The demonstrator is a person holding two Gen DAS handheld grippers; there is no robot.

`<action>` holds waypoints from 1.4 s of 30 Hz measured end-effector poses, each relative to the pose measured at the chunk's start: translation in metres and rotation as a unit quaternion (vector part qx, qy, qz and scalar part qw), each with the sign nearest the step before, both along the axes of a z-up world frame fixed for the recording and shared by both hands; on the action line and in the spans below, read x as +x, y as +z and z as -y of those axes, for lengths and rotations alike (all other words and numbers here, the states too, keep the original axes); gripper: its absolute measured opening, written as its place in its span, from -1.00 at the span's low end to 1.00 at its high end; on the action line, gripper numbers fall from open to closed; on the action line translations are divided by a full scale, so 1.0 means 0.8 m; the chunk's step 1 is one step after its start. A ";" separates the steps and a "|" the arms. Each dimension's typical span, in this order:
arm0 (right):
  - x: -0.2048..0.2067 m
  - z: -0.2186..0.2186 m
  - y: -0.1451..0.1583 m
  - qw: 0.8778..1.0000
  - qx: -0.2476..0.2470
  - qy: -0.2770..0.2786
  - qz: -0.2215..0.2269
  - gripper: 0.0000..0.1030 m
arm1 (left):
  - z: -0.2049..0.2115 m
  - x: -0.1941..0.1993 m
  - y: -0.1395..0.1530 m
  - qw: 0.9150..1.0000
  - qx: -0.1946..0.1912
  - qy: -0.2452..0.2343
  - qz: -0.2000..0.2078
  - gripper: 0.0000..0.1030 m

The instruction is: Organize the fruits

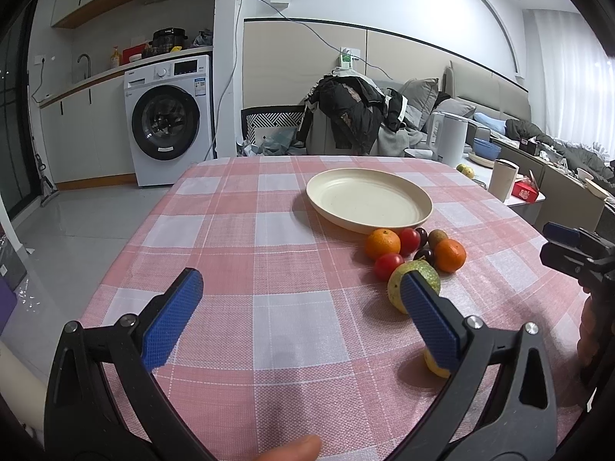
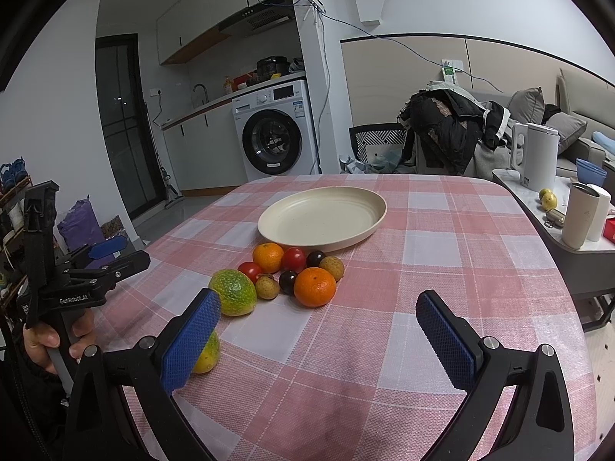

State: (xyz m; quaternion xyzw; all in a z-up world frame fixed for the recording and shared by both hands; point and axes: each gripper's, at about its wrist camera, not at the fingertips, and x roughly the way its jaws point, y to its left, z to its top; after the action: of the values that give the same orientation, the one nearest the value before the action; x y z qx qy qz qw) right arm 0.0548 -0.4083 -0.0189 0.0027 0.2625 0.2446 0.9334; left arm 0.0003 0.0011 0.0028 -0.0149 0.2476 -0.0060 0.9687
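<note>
An empty cream plate sits on the pink checked tablecloth. Just in front of it lies a cluster of fruit: two oranges, two red tomatoes, dark grapes, brown longans and a big green-yellow fruit. A small yellow fruit lies apart, half hidden behind a blue pad. My left gripper hovers open, left of the cluster. My right gripper hovers open, in front of it. Neither holds anything.
A side table to the right carries a white kettle, a beige cup and a yellow fruit. A chair draped with dark coats stands behind the table. A washing machine is farther back left.
</note>
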 end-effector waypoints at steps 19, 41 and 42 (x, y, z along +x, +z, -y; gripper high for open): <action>0.026 0.007 -0.003 0.998 -0.012 -0.014 -0.060 1.00 | 0.025 0.003 -0.002 0.998 -0.019 -0.045 -0.026 0.99; 0.045 -0.023 -0.015 0.992 -0.064 0.031 -0.108 1.00 | 0.112 0.010 -0.030 0.977 0.050 -0.172 -0.114 0.62; 0.046 -0.024 -0.015 0.991 -0.064 0.033 -0.109 1.00 | 0.114 0.011 -0.034 0.975 0.050 -0.177 -0.121 0.59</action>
State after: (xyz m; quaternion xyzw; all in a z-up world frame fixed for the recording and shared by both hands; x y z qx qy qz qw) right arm 0.0912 -0.3888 -0.0313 -0.0393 0.3780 0.2566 0.8887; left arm 0.0093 -0.0897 -0.0242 0.0770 0.3615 -0.1635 0.9147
